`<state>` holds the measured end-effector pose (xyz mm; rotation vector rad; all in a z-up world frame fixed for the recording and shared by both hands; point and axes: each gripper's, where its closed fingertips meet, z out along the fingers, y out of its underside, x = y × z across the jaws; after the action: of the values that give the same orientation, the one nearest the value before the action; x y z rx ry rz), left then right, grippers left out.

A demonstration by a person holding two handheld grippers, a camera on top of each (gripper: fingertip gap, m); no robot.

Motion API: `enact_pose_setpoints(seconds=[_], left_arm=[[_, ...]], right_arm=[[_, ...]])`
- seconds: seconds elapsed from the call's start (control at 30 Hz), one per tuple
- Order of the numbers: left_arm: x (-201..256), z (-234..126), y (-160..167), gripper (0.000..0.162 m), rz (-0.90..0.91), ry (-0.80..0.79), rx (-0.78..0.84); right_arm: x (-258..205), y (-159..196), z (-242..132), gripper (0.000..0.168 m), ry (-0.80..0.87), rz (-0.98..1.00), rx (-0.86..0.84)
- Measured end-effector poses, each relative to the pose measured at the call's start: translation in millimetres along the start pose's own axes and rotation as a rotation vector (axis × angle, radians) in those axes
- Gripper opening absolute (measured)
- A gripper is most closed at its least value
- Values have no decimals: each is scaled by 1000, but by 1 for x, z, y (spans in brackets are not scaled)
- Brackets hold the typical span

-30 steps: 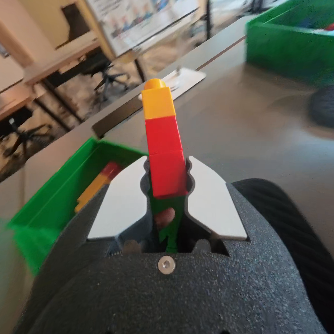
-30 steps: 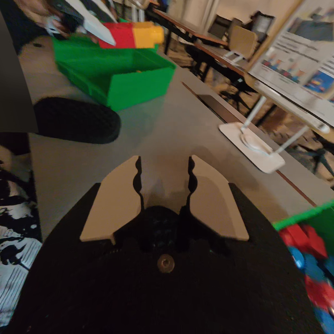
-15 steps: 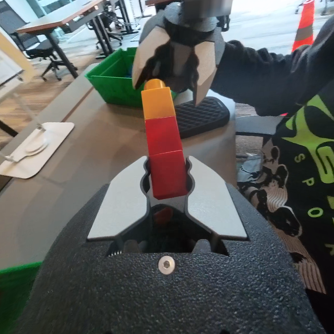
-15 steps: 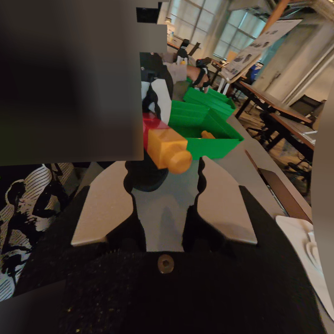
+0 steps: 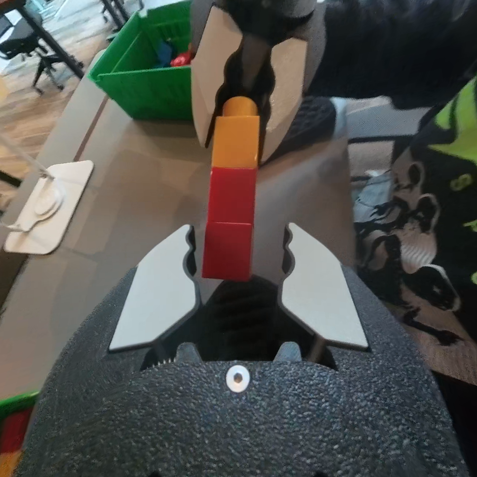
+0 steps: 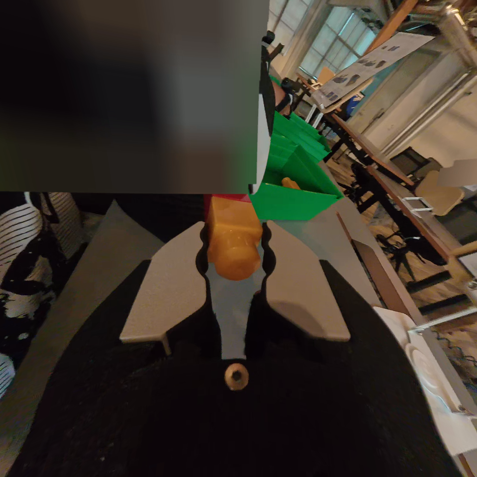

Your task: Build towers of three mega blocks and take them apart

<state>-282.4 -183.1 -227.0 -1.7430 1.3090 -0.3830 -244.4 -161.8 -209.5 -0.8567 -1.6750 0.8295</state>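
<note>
A tower of three mega blocks shows in the left wrist view: an orange block (image 5: 236,142) on top, a red block (image 5: 232,193) in the middle and a red block (image 5: 227,250) at the bottom. My left gripper (image 5: 239,227) is open, and its fingers stand apart on either side of the bottom red block without touching it. My right gripper (image 5: 236,144) reaches in from above and is shut on the orange block. In the right wrist view the right gripper (image 6: 233,224) clamps the orange block (image 6: 232,240), with a red edge (image 6: 227,197) behind it. The tower hangs above the grey table (image 5: 129,206).
A green bin (image 5: 144,85) with loose blocks stands at the far side of the table. Another green bin (image 6: 289,204) holds an orange block. A white stand base (image 5: 49,204) lies at the left and a black pad (image 5: 309,116) behind the tower. A person's patterned clothing (image 5: 413,232) is at the right. Across from one pair of fingers to the other is roughly 6 centimeters.
My left gripper has opened and let go of the bottom red block. My right gripper has moved onto the tower's top and shut on the orange block.
</note>
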Motion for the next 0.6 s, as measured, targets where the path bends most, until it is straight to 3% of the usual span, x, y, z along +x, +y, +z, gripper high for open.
enact_pose_setpoints(seconds=[0.17,0.3,0.6], left_arm=[[-6,17,4,68,164,-74,-130],[-2,29,7,47,251,-64,-202],[3,31,3,40,262,-41,-207]], right_arm=[[-10,2,8,39,1,-42,0],[-12,-3,11,39,8,-40,36],[-13,-5,5,38,7,-52,15]])
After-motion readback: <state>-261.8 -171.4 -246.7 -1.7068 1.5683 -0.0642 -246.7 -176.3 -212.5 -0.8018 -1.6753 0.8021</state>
